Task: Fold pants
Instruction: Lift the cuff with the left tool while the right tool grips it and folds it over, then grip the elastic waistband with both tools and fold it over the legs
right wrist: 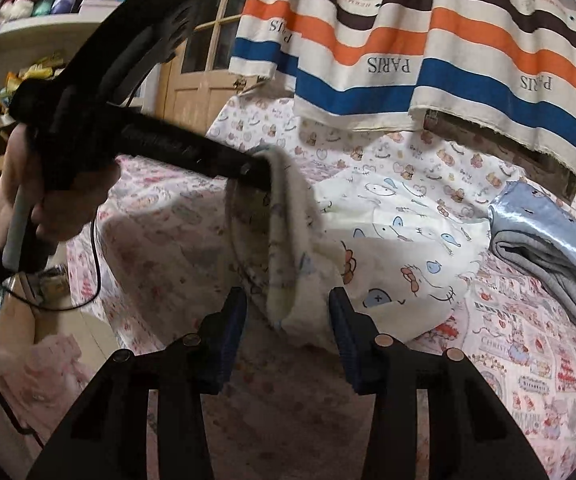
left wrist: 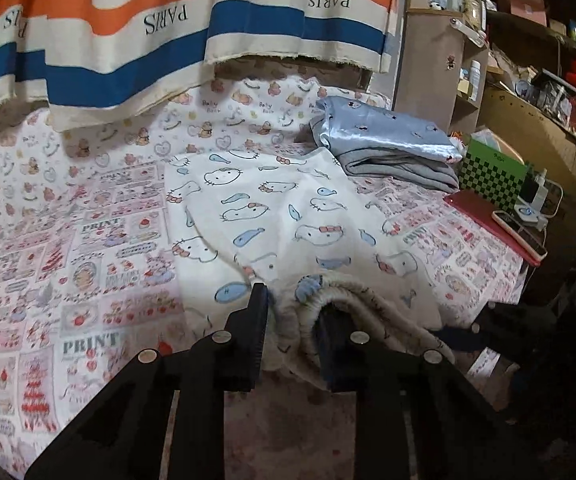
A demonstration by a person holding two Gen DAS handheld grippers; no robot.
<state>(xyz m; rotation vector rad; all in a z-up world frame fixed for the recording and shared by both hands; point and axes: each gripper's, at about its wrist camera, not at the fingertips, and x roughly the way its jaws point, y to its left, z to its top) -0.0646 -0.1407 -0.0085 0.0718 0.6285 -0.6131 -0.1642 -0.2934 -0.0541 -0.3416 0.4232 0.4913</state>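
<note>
Your left gripper [left wrist: 288,320] pinches the pants [left wrist: 271,216] hem at six o'clock; your right gripper [right wrist: 288,312] straddles it, grip uncertain. First fold barely begun, everything remains.

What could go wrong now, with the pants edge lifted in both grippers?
1. The right gripper only straddles the pants; its pads look clear of the cloth, so that side may drop.
2. The left gripper pinches a bunched edge; the fold may come out uneven.
3. Dragged cloth could nudge the folded blue-grey clothes.
</note>
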